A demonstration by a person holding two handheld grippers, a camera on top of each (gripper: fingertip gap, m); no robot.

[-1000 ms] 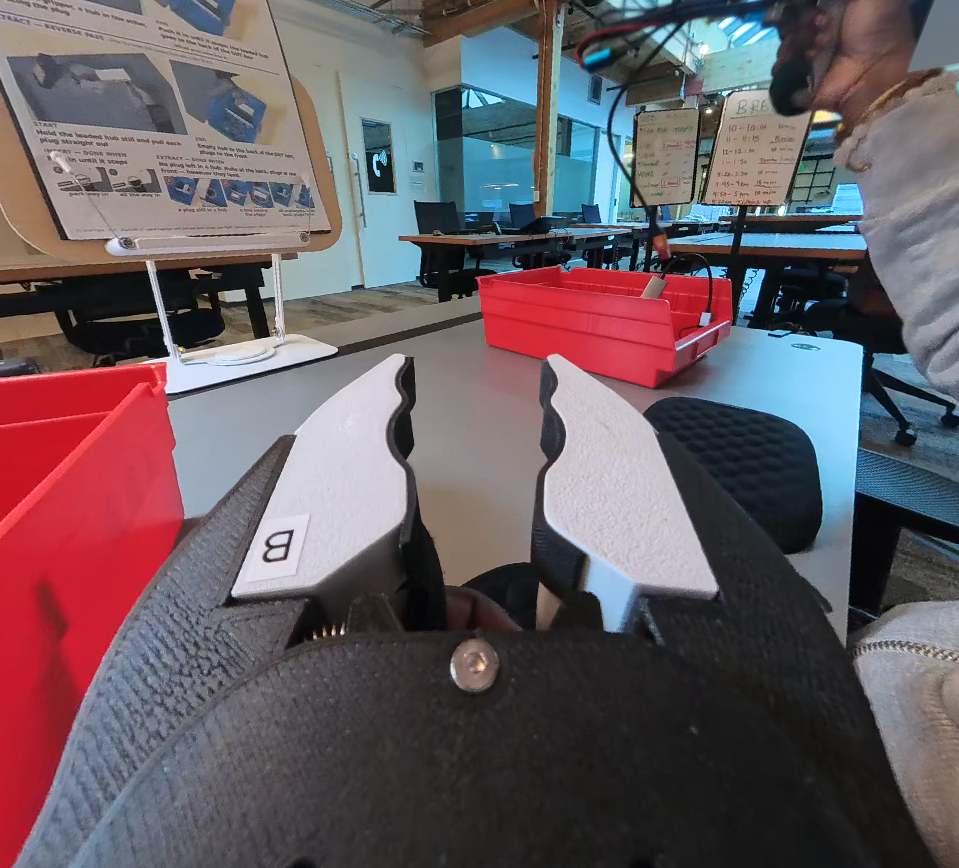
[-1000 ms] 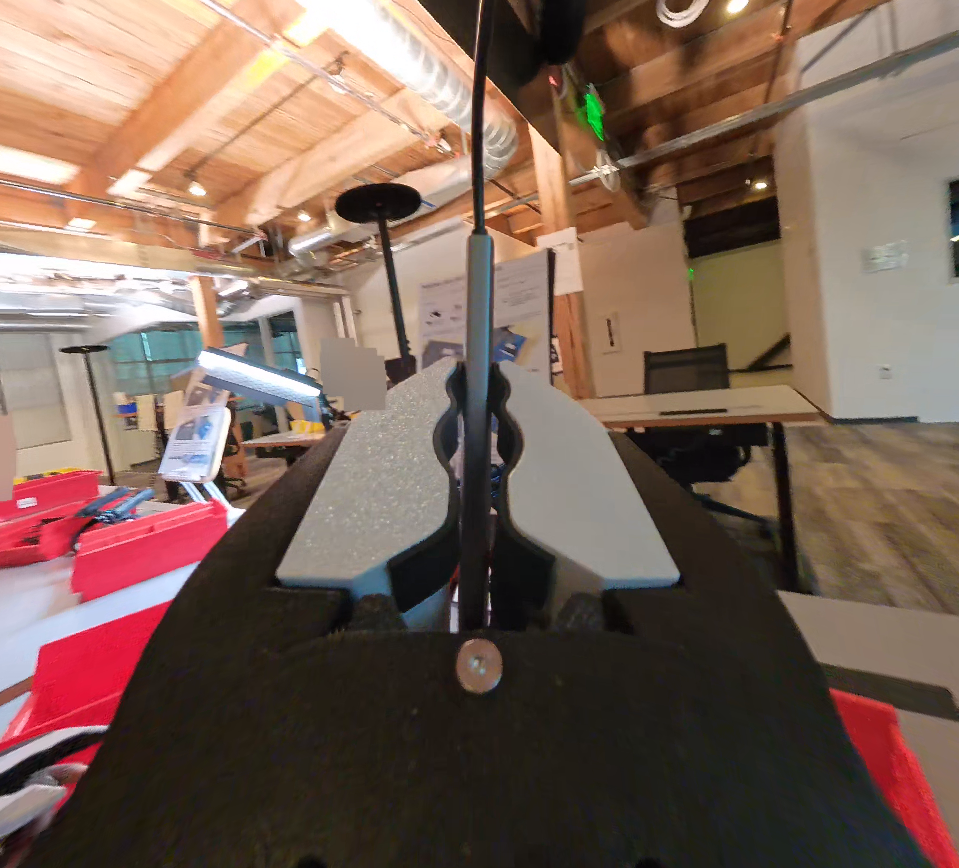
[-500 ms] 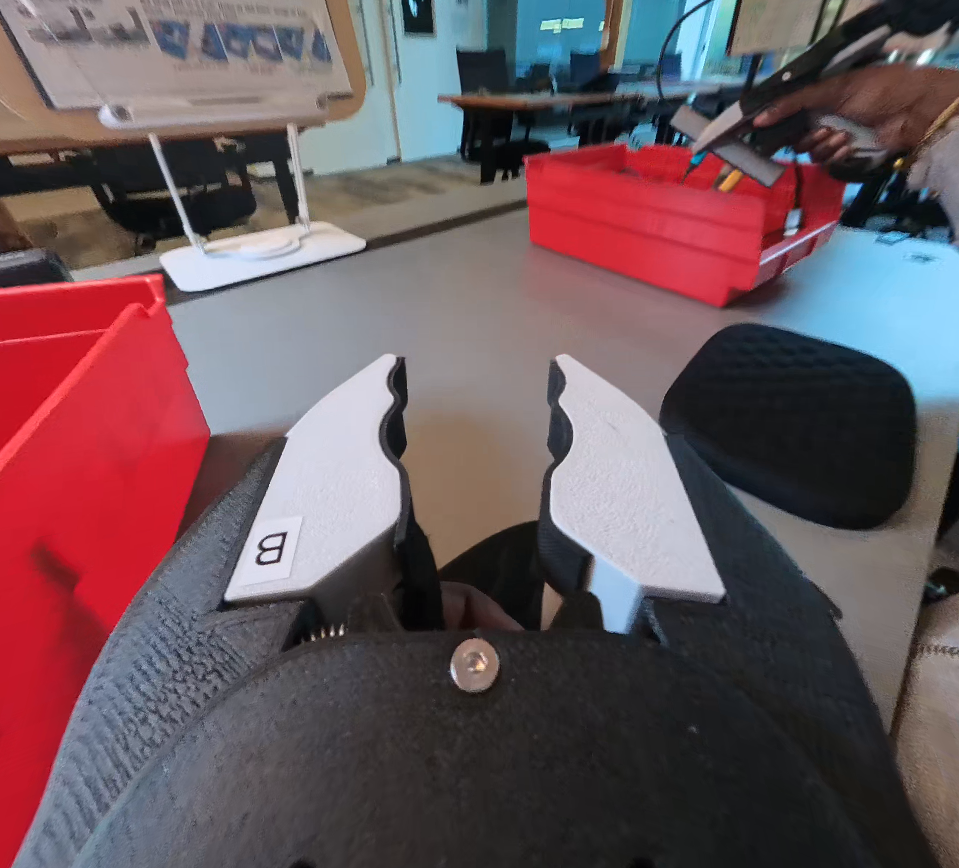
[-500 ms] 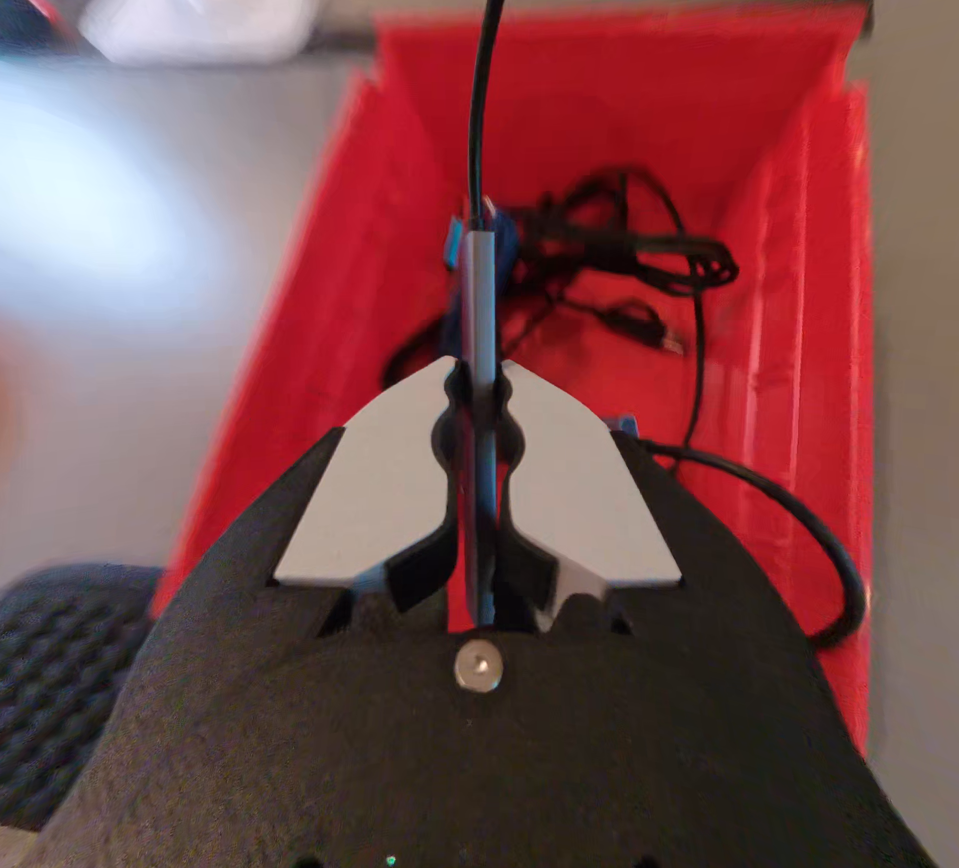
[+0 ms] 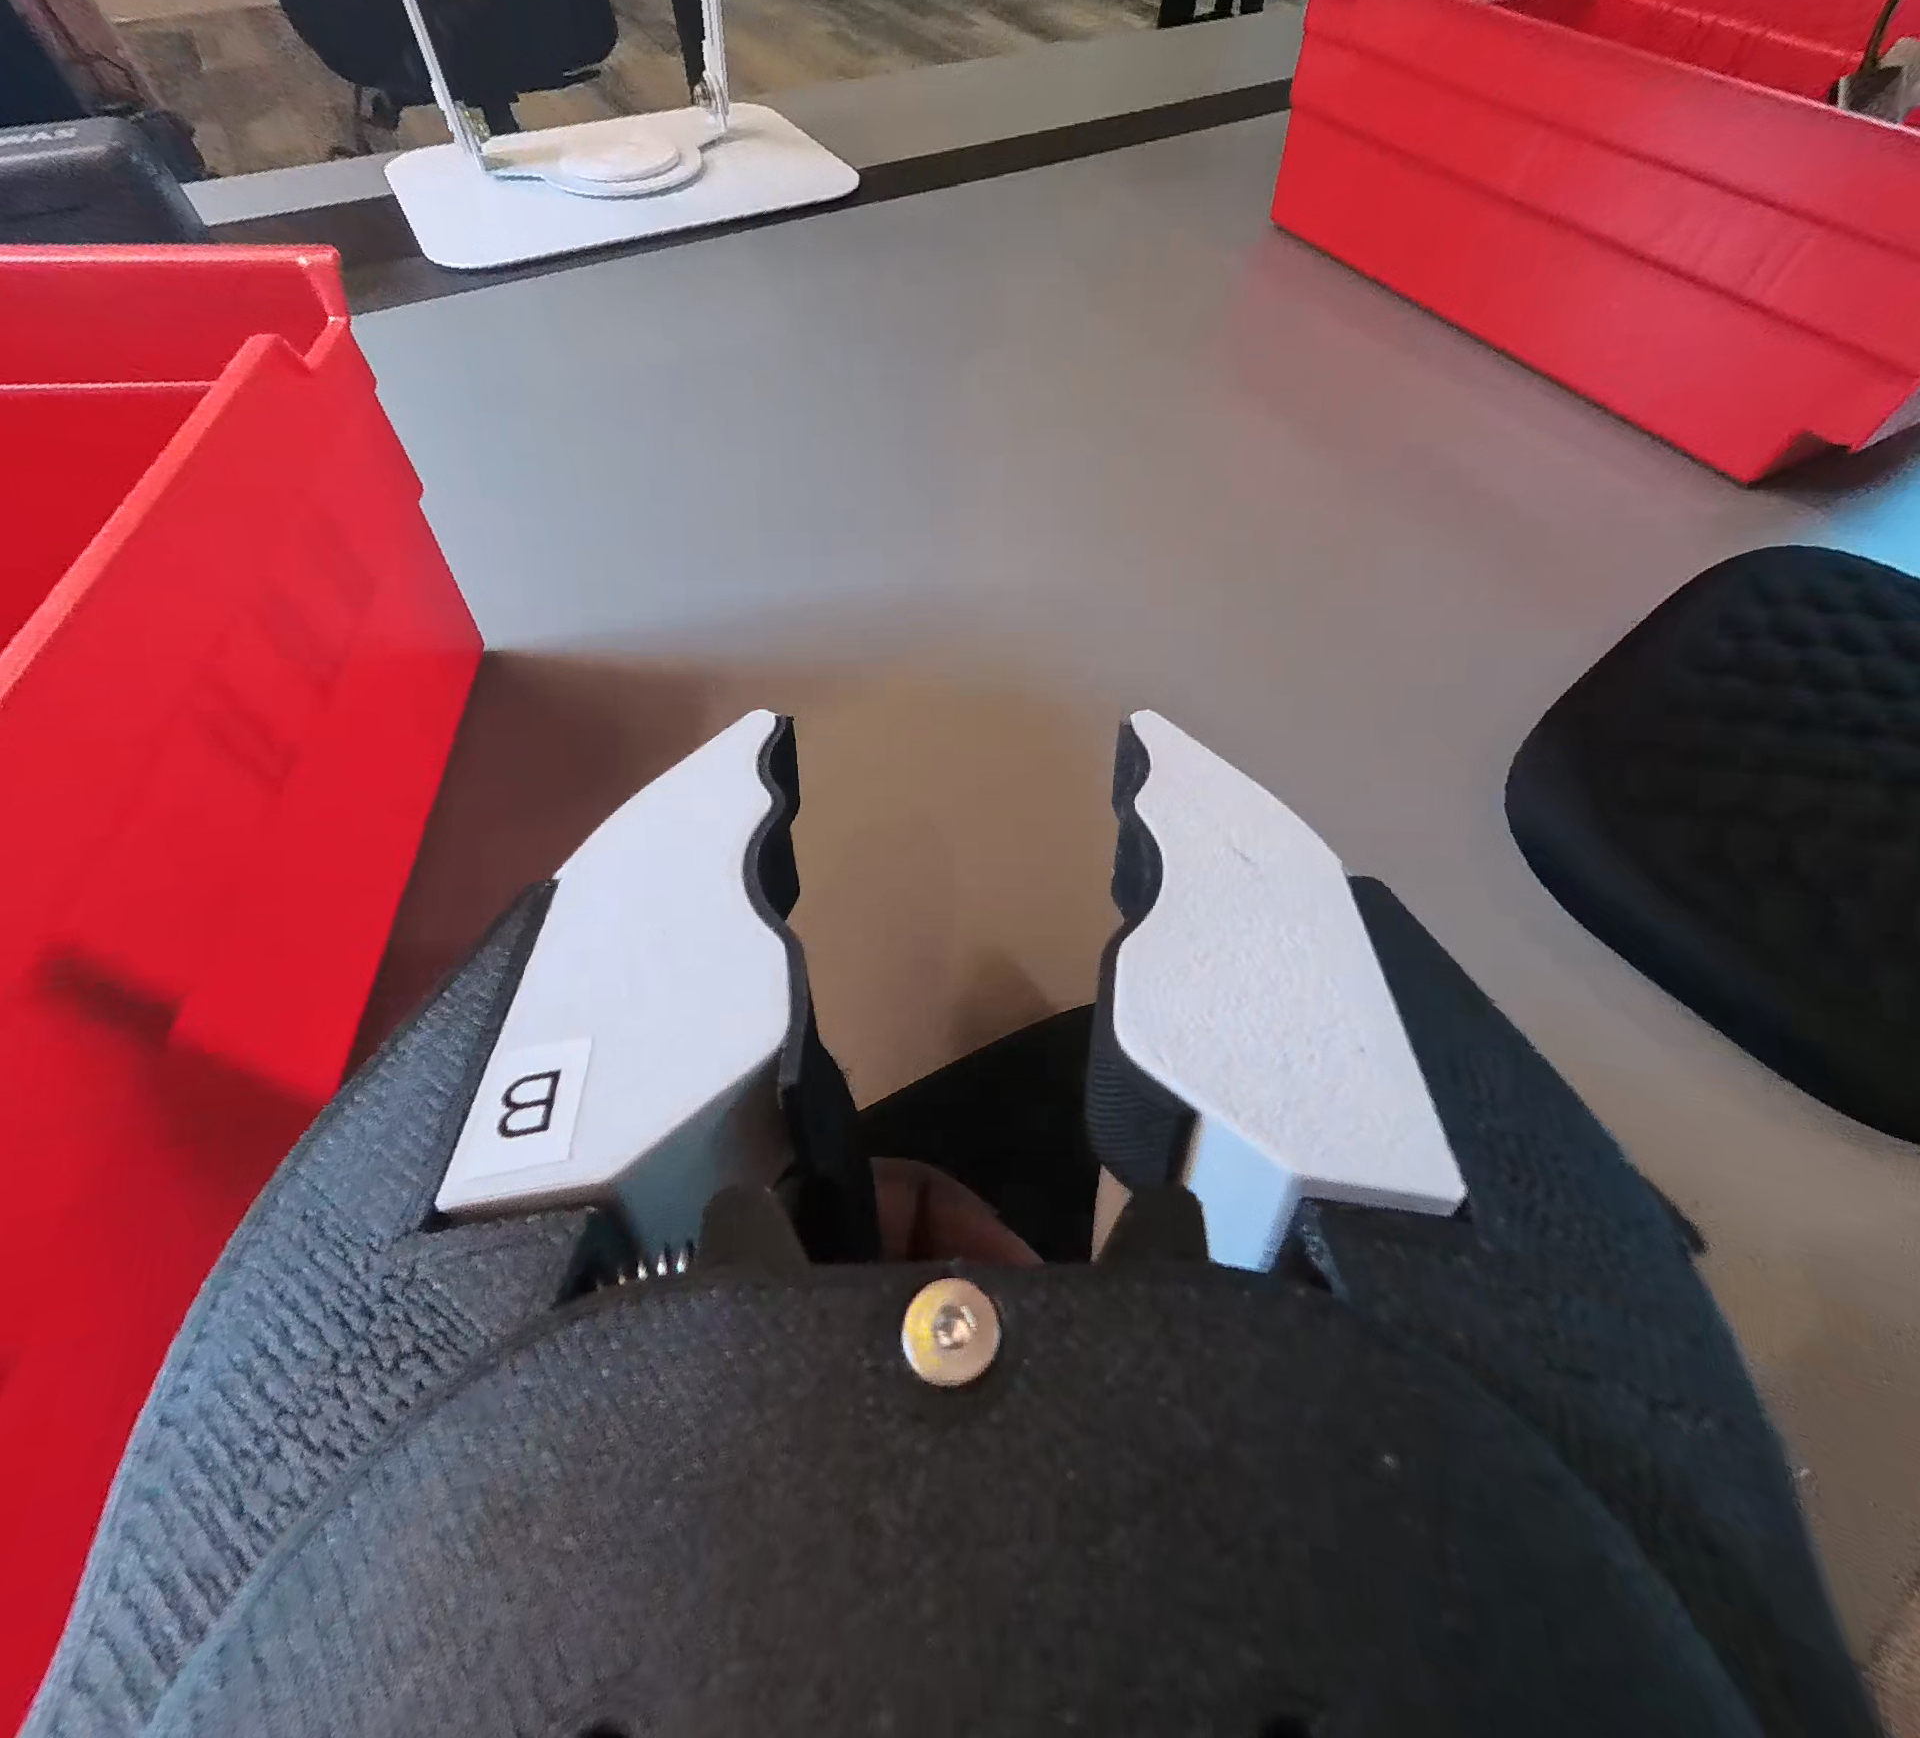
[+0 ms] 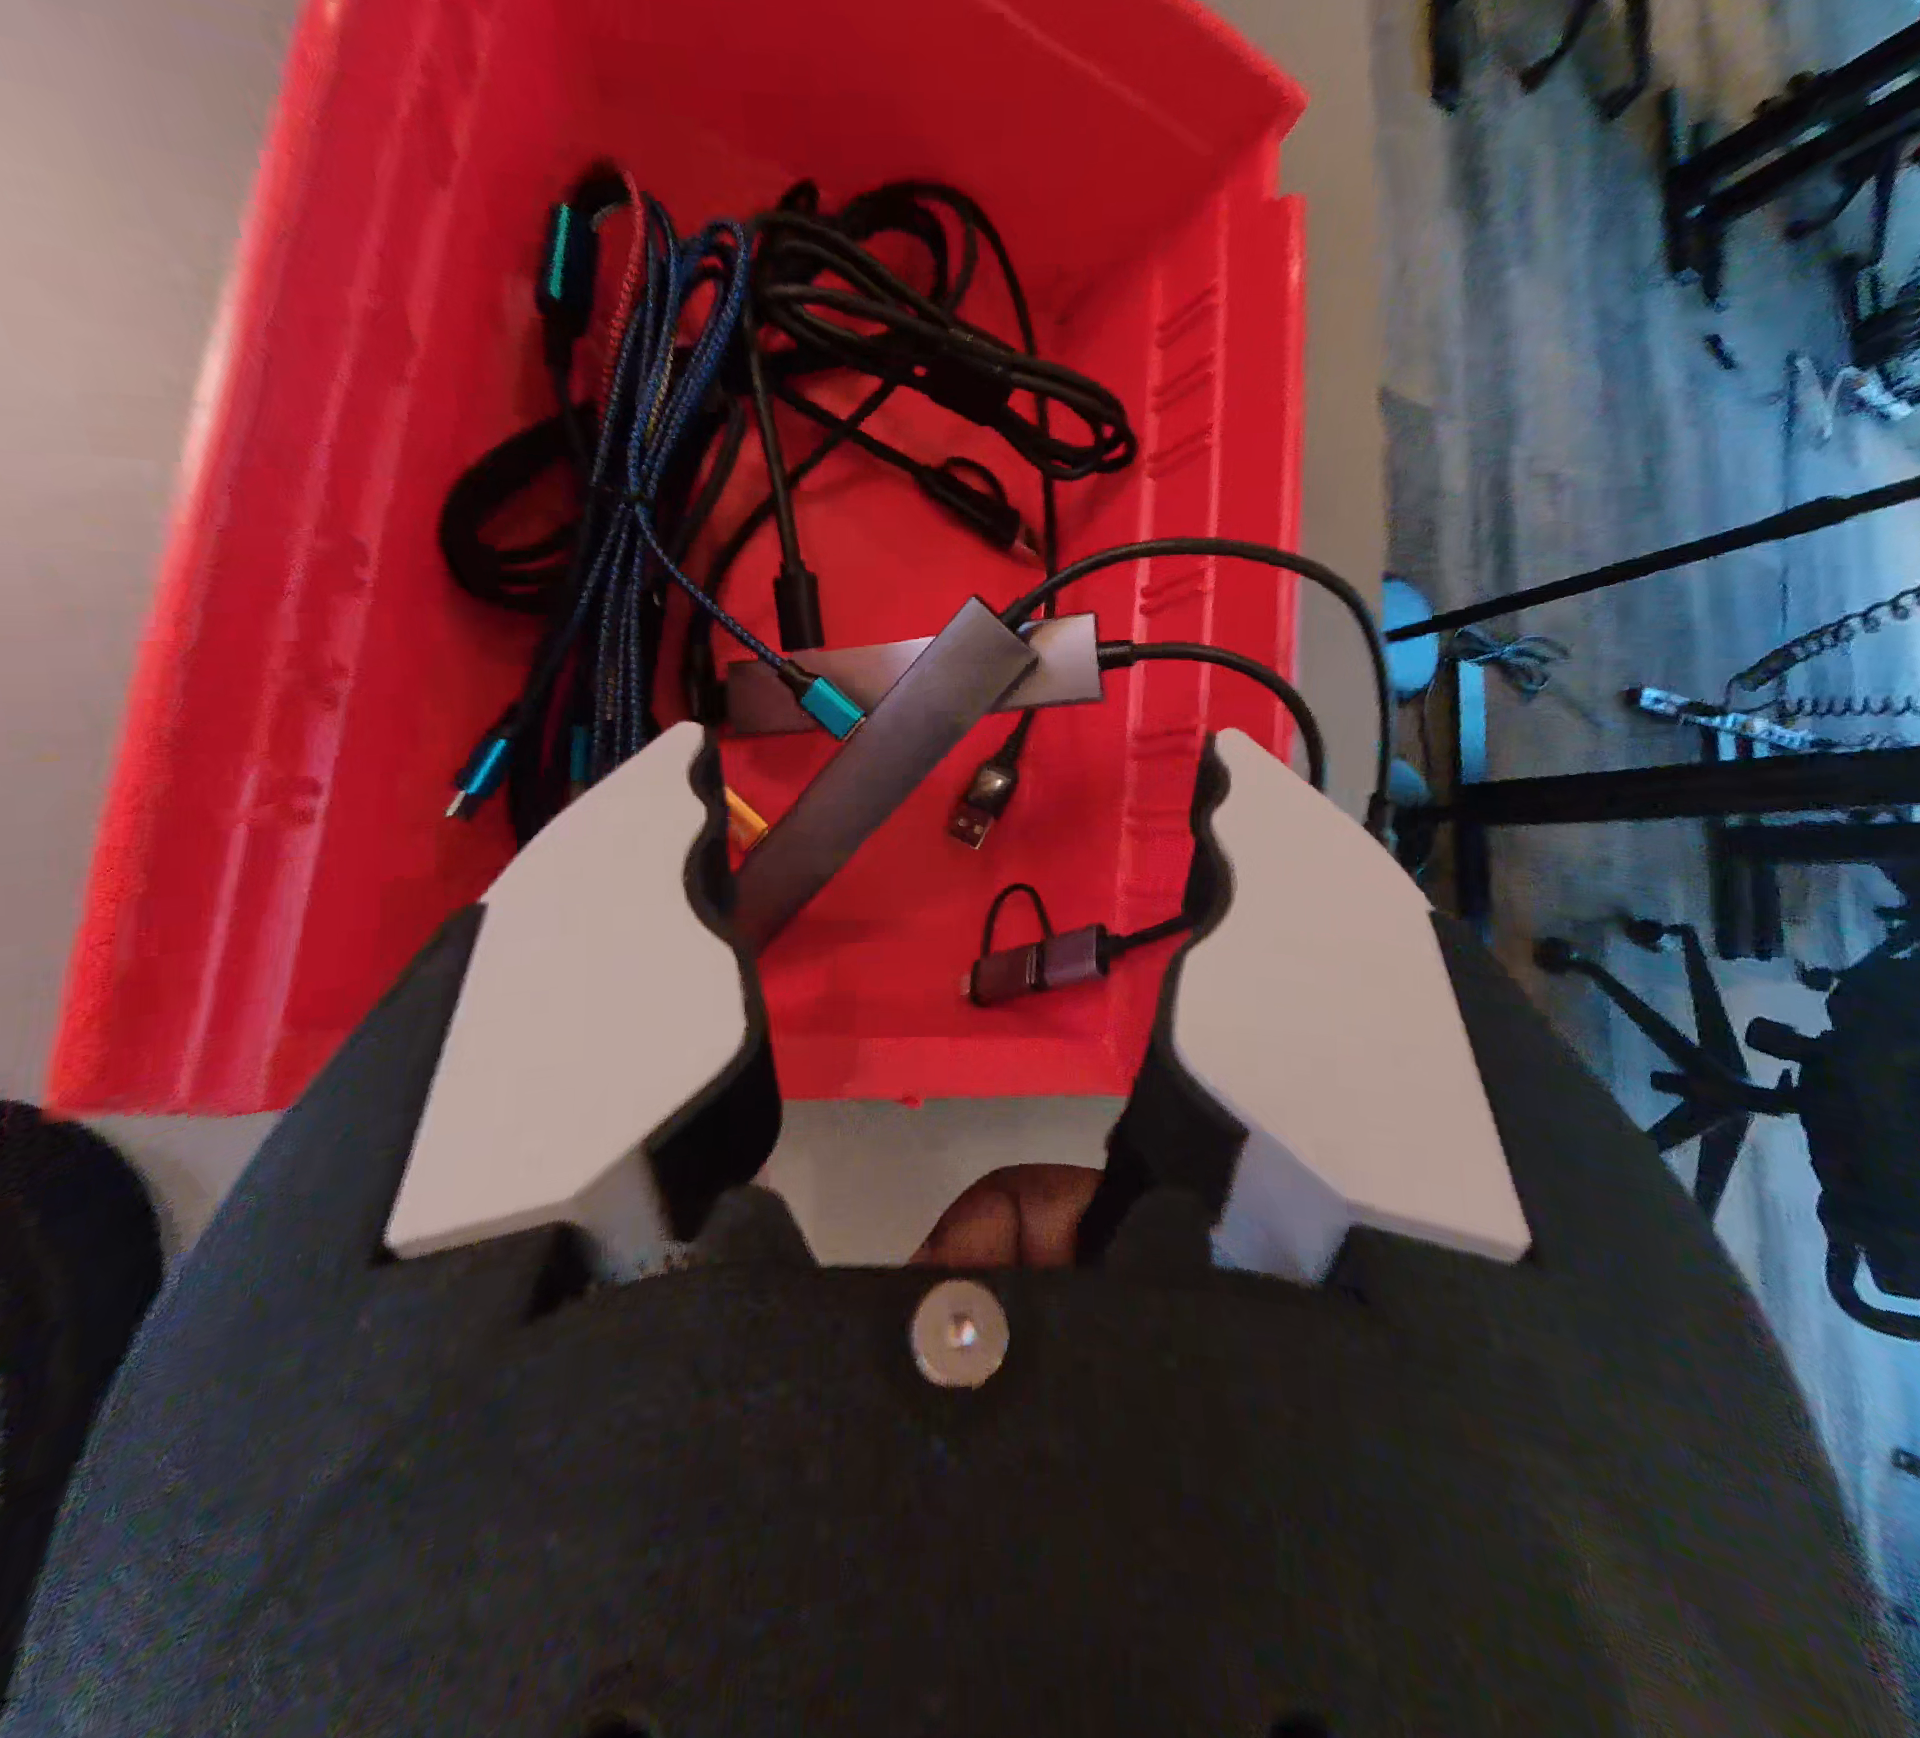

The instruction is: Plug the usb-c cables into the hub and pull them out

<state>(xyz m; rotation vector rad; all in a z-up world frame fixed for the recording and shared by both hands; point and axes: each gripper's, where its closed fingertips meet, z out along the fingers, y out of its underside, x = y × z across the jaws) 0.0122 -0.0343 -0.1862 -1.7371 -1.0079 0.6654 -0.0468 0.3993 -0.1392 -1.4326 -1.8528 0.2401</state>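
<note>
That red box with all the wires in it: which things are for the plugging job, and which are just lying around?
For the job:
- two grey hubs, crossed, lying in the red box
- tangled cables beside them
- right gripper, jaws open above the box
- left gripper, jaws open, empty

Just lying about:
- black pad
- white stand base
- second red box

Not much writing to report here tbh. There's a white sticker (image 5: 525,1104) on one grey finger of the left gripper (image 5: 956,732), printed with a single black character (it sits sideways from this angle). A dark case (image 5: 83,176) at the far left edge carries pale lettering, cut off by the frame. The right wrist view has nothing legible.
</note>
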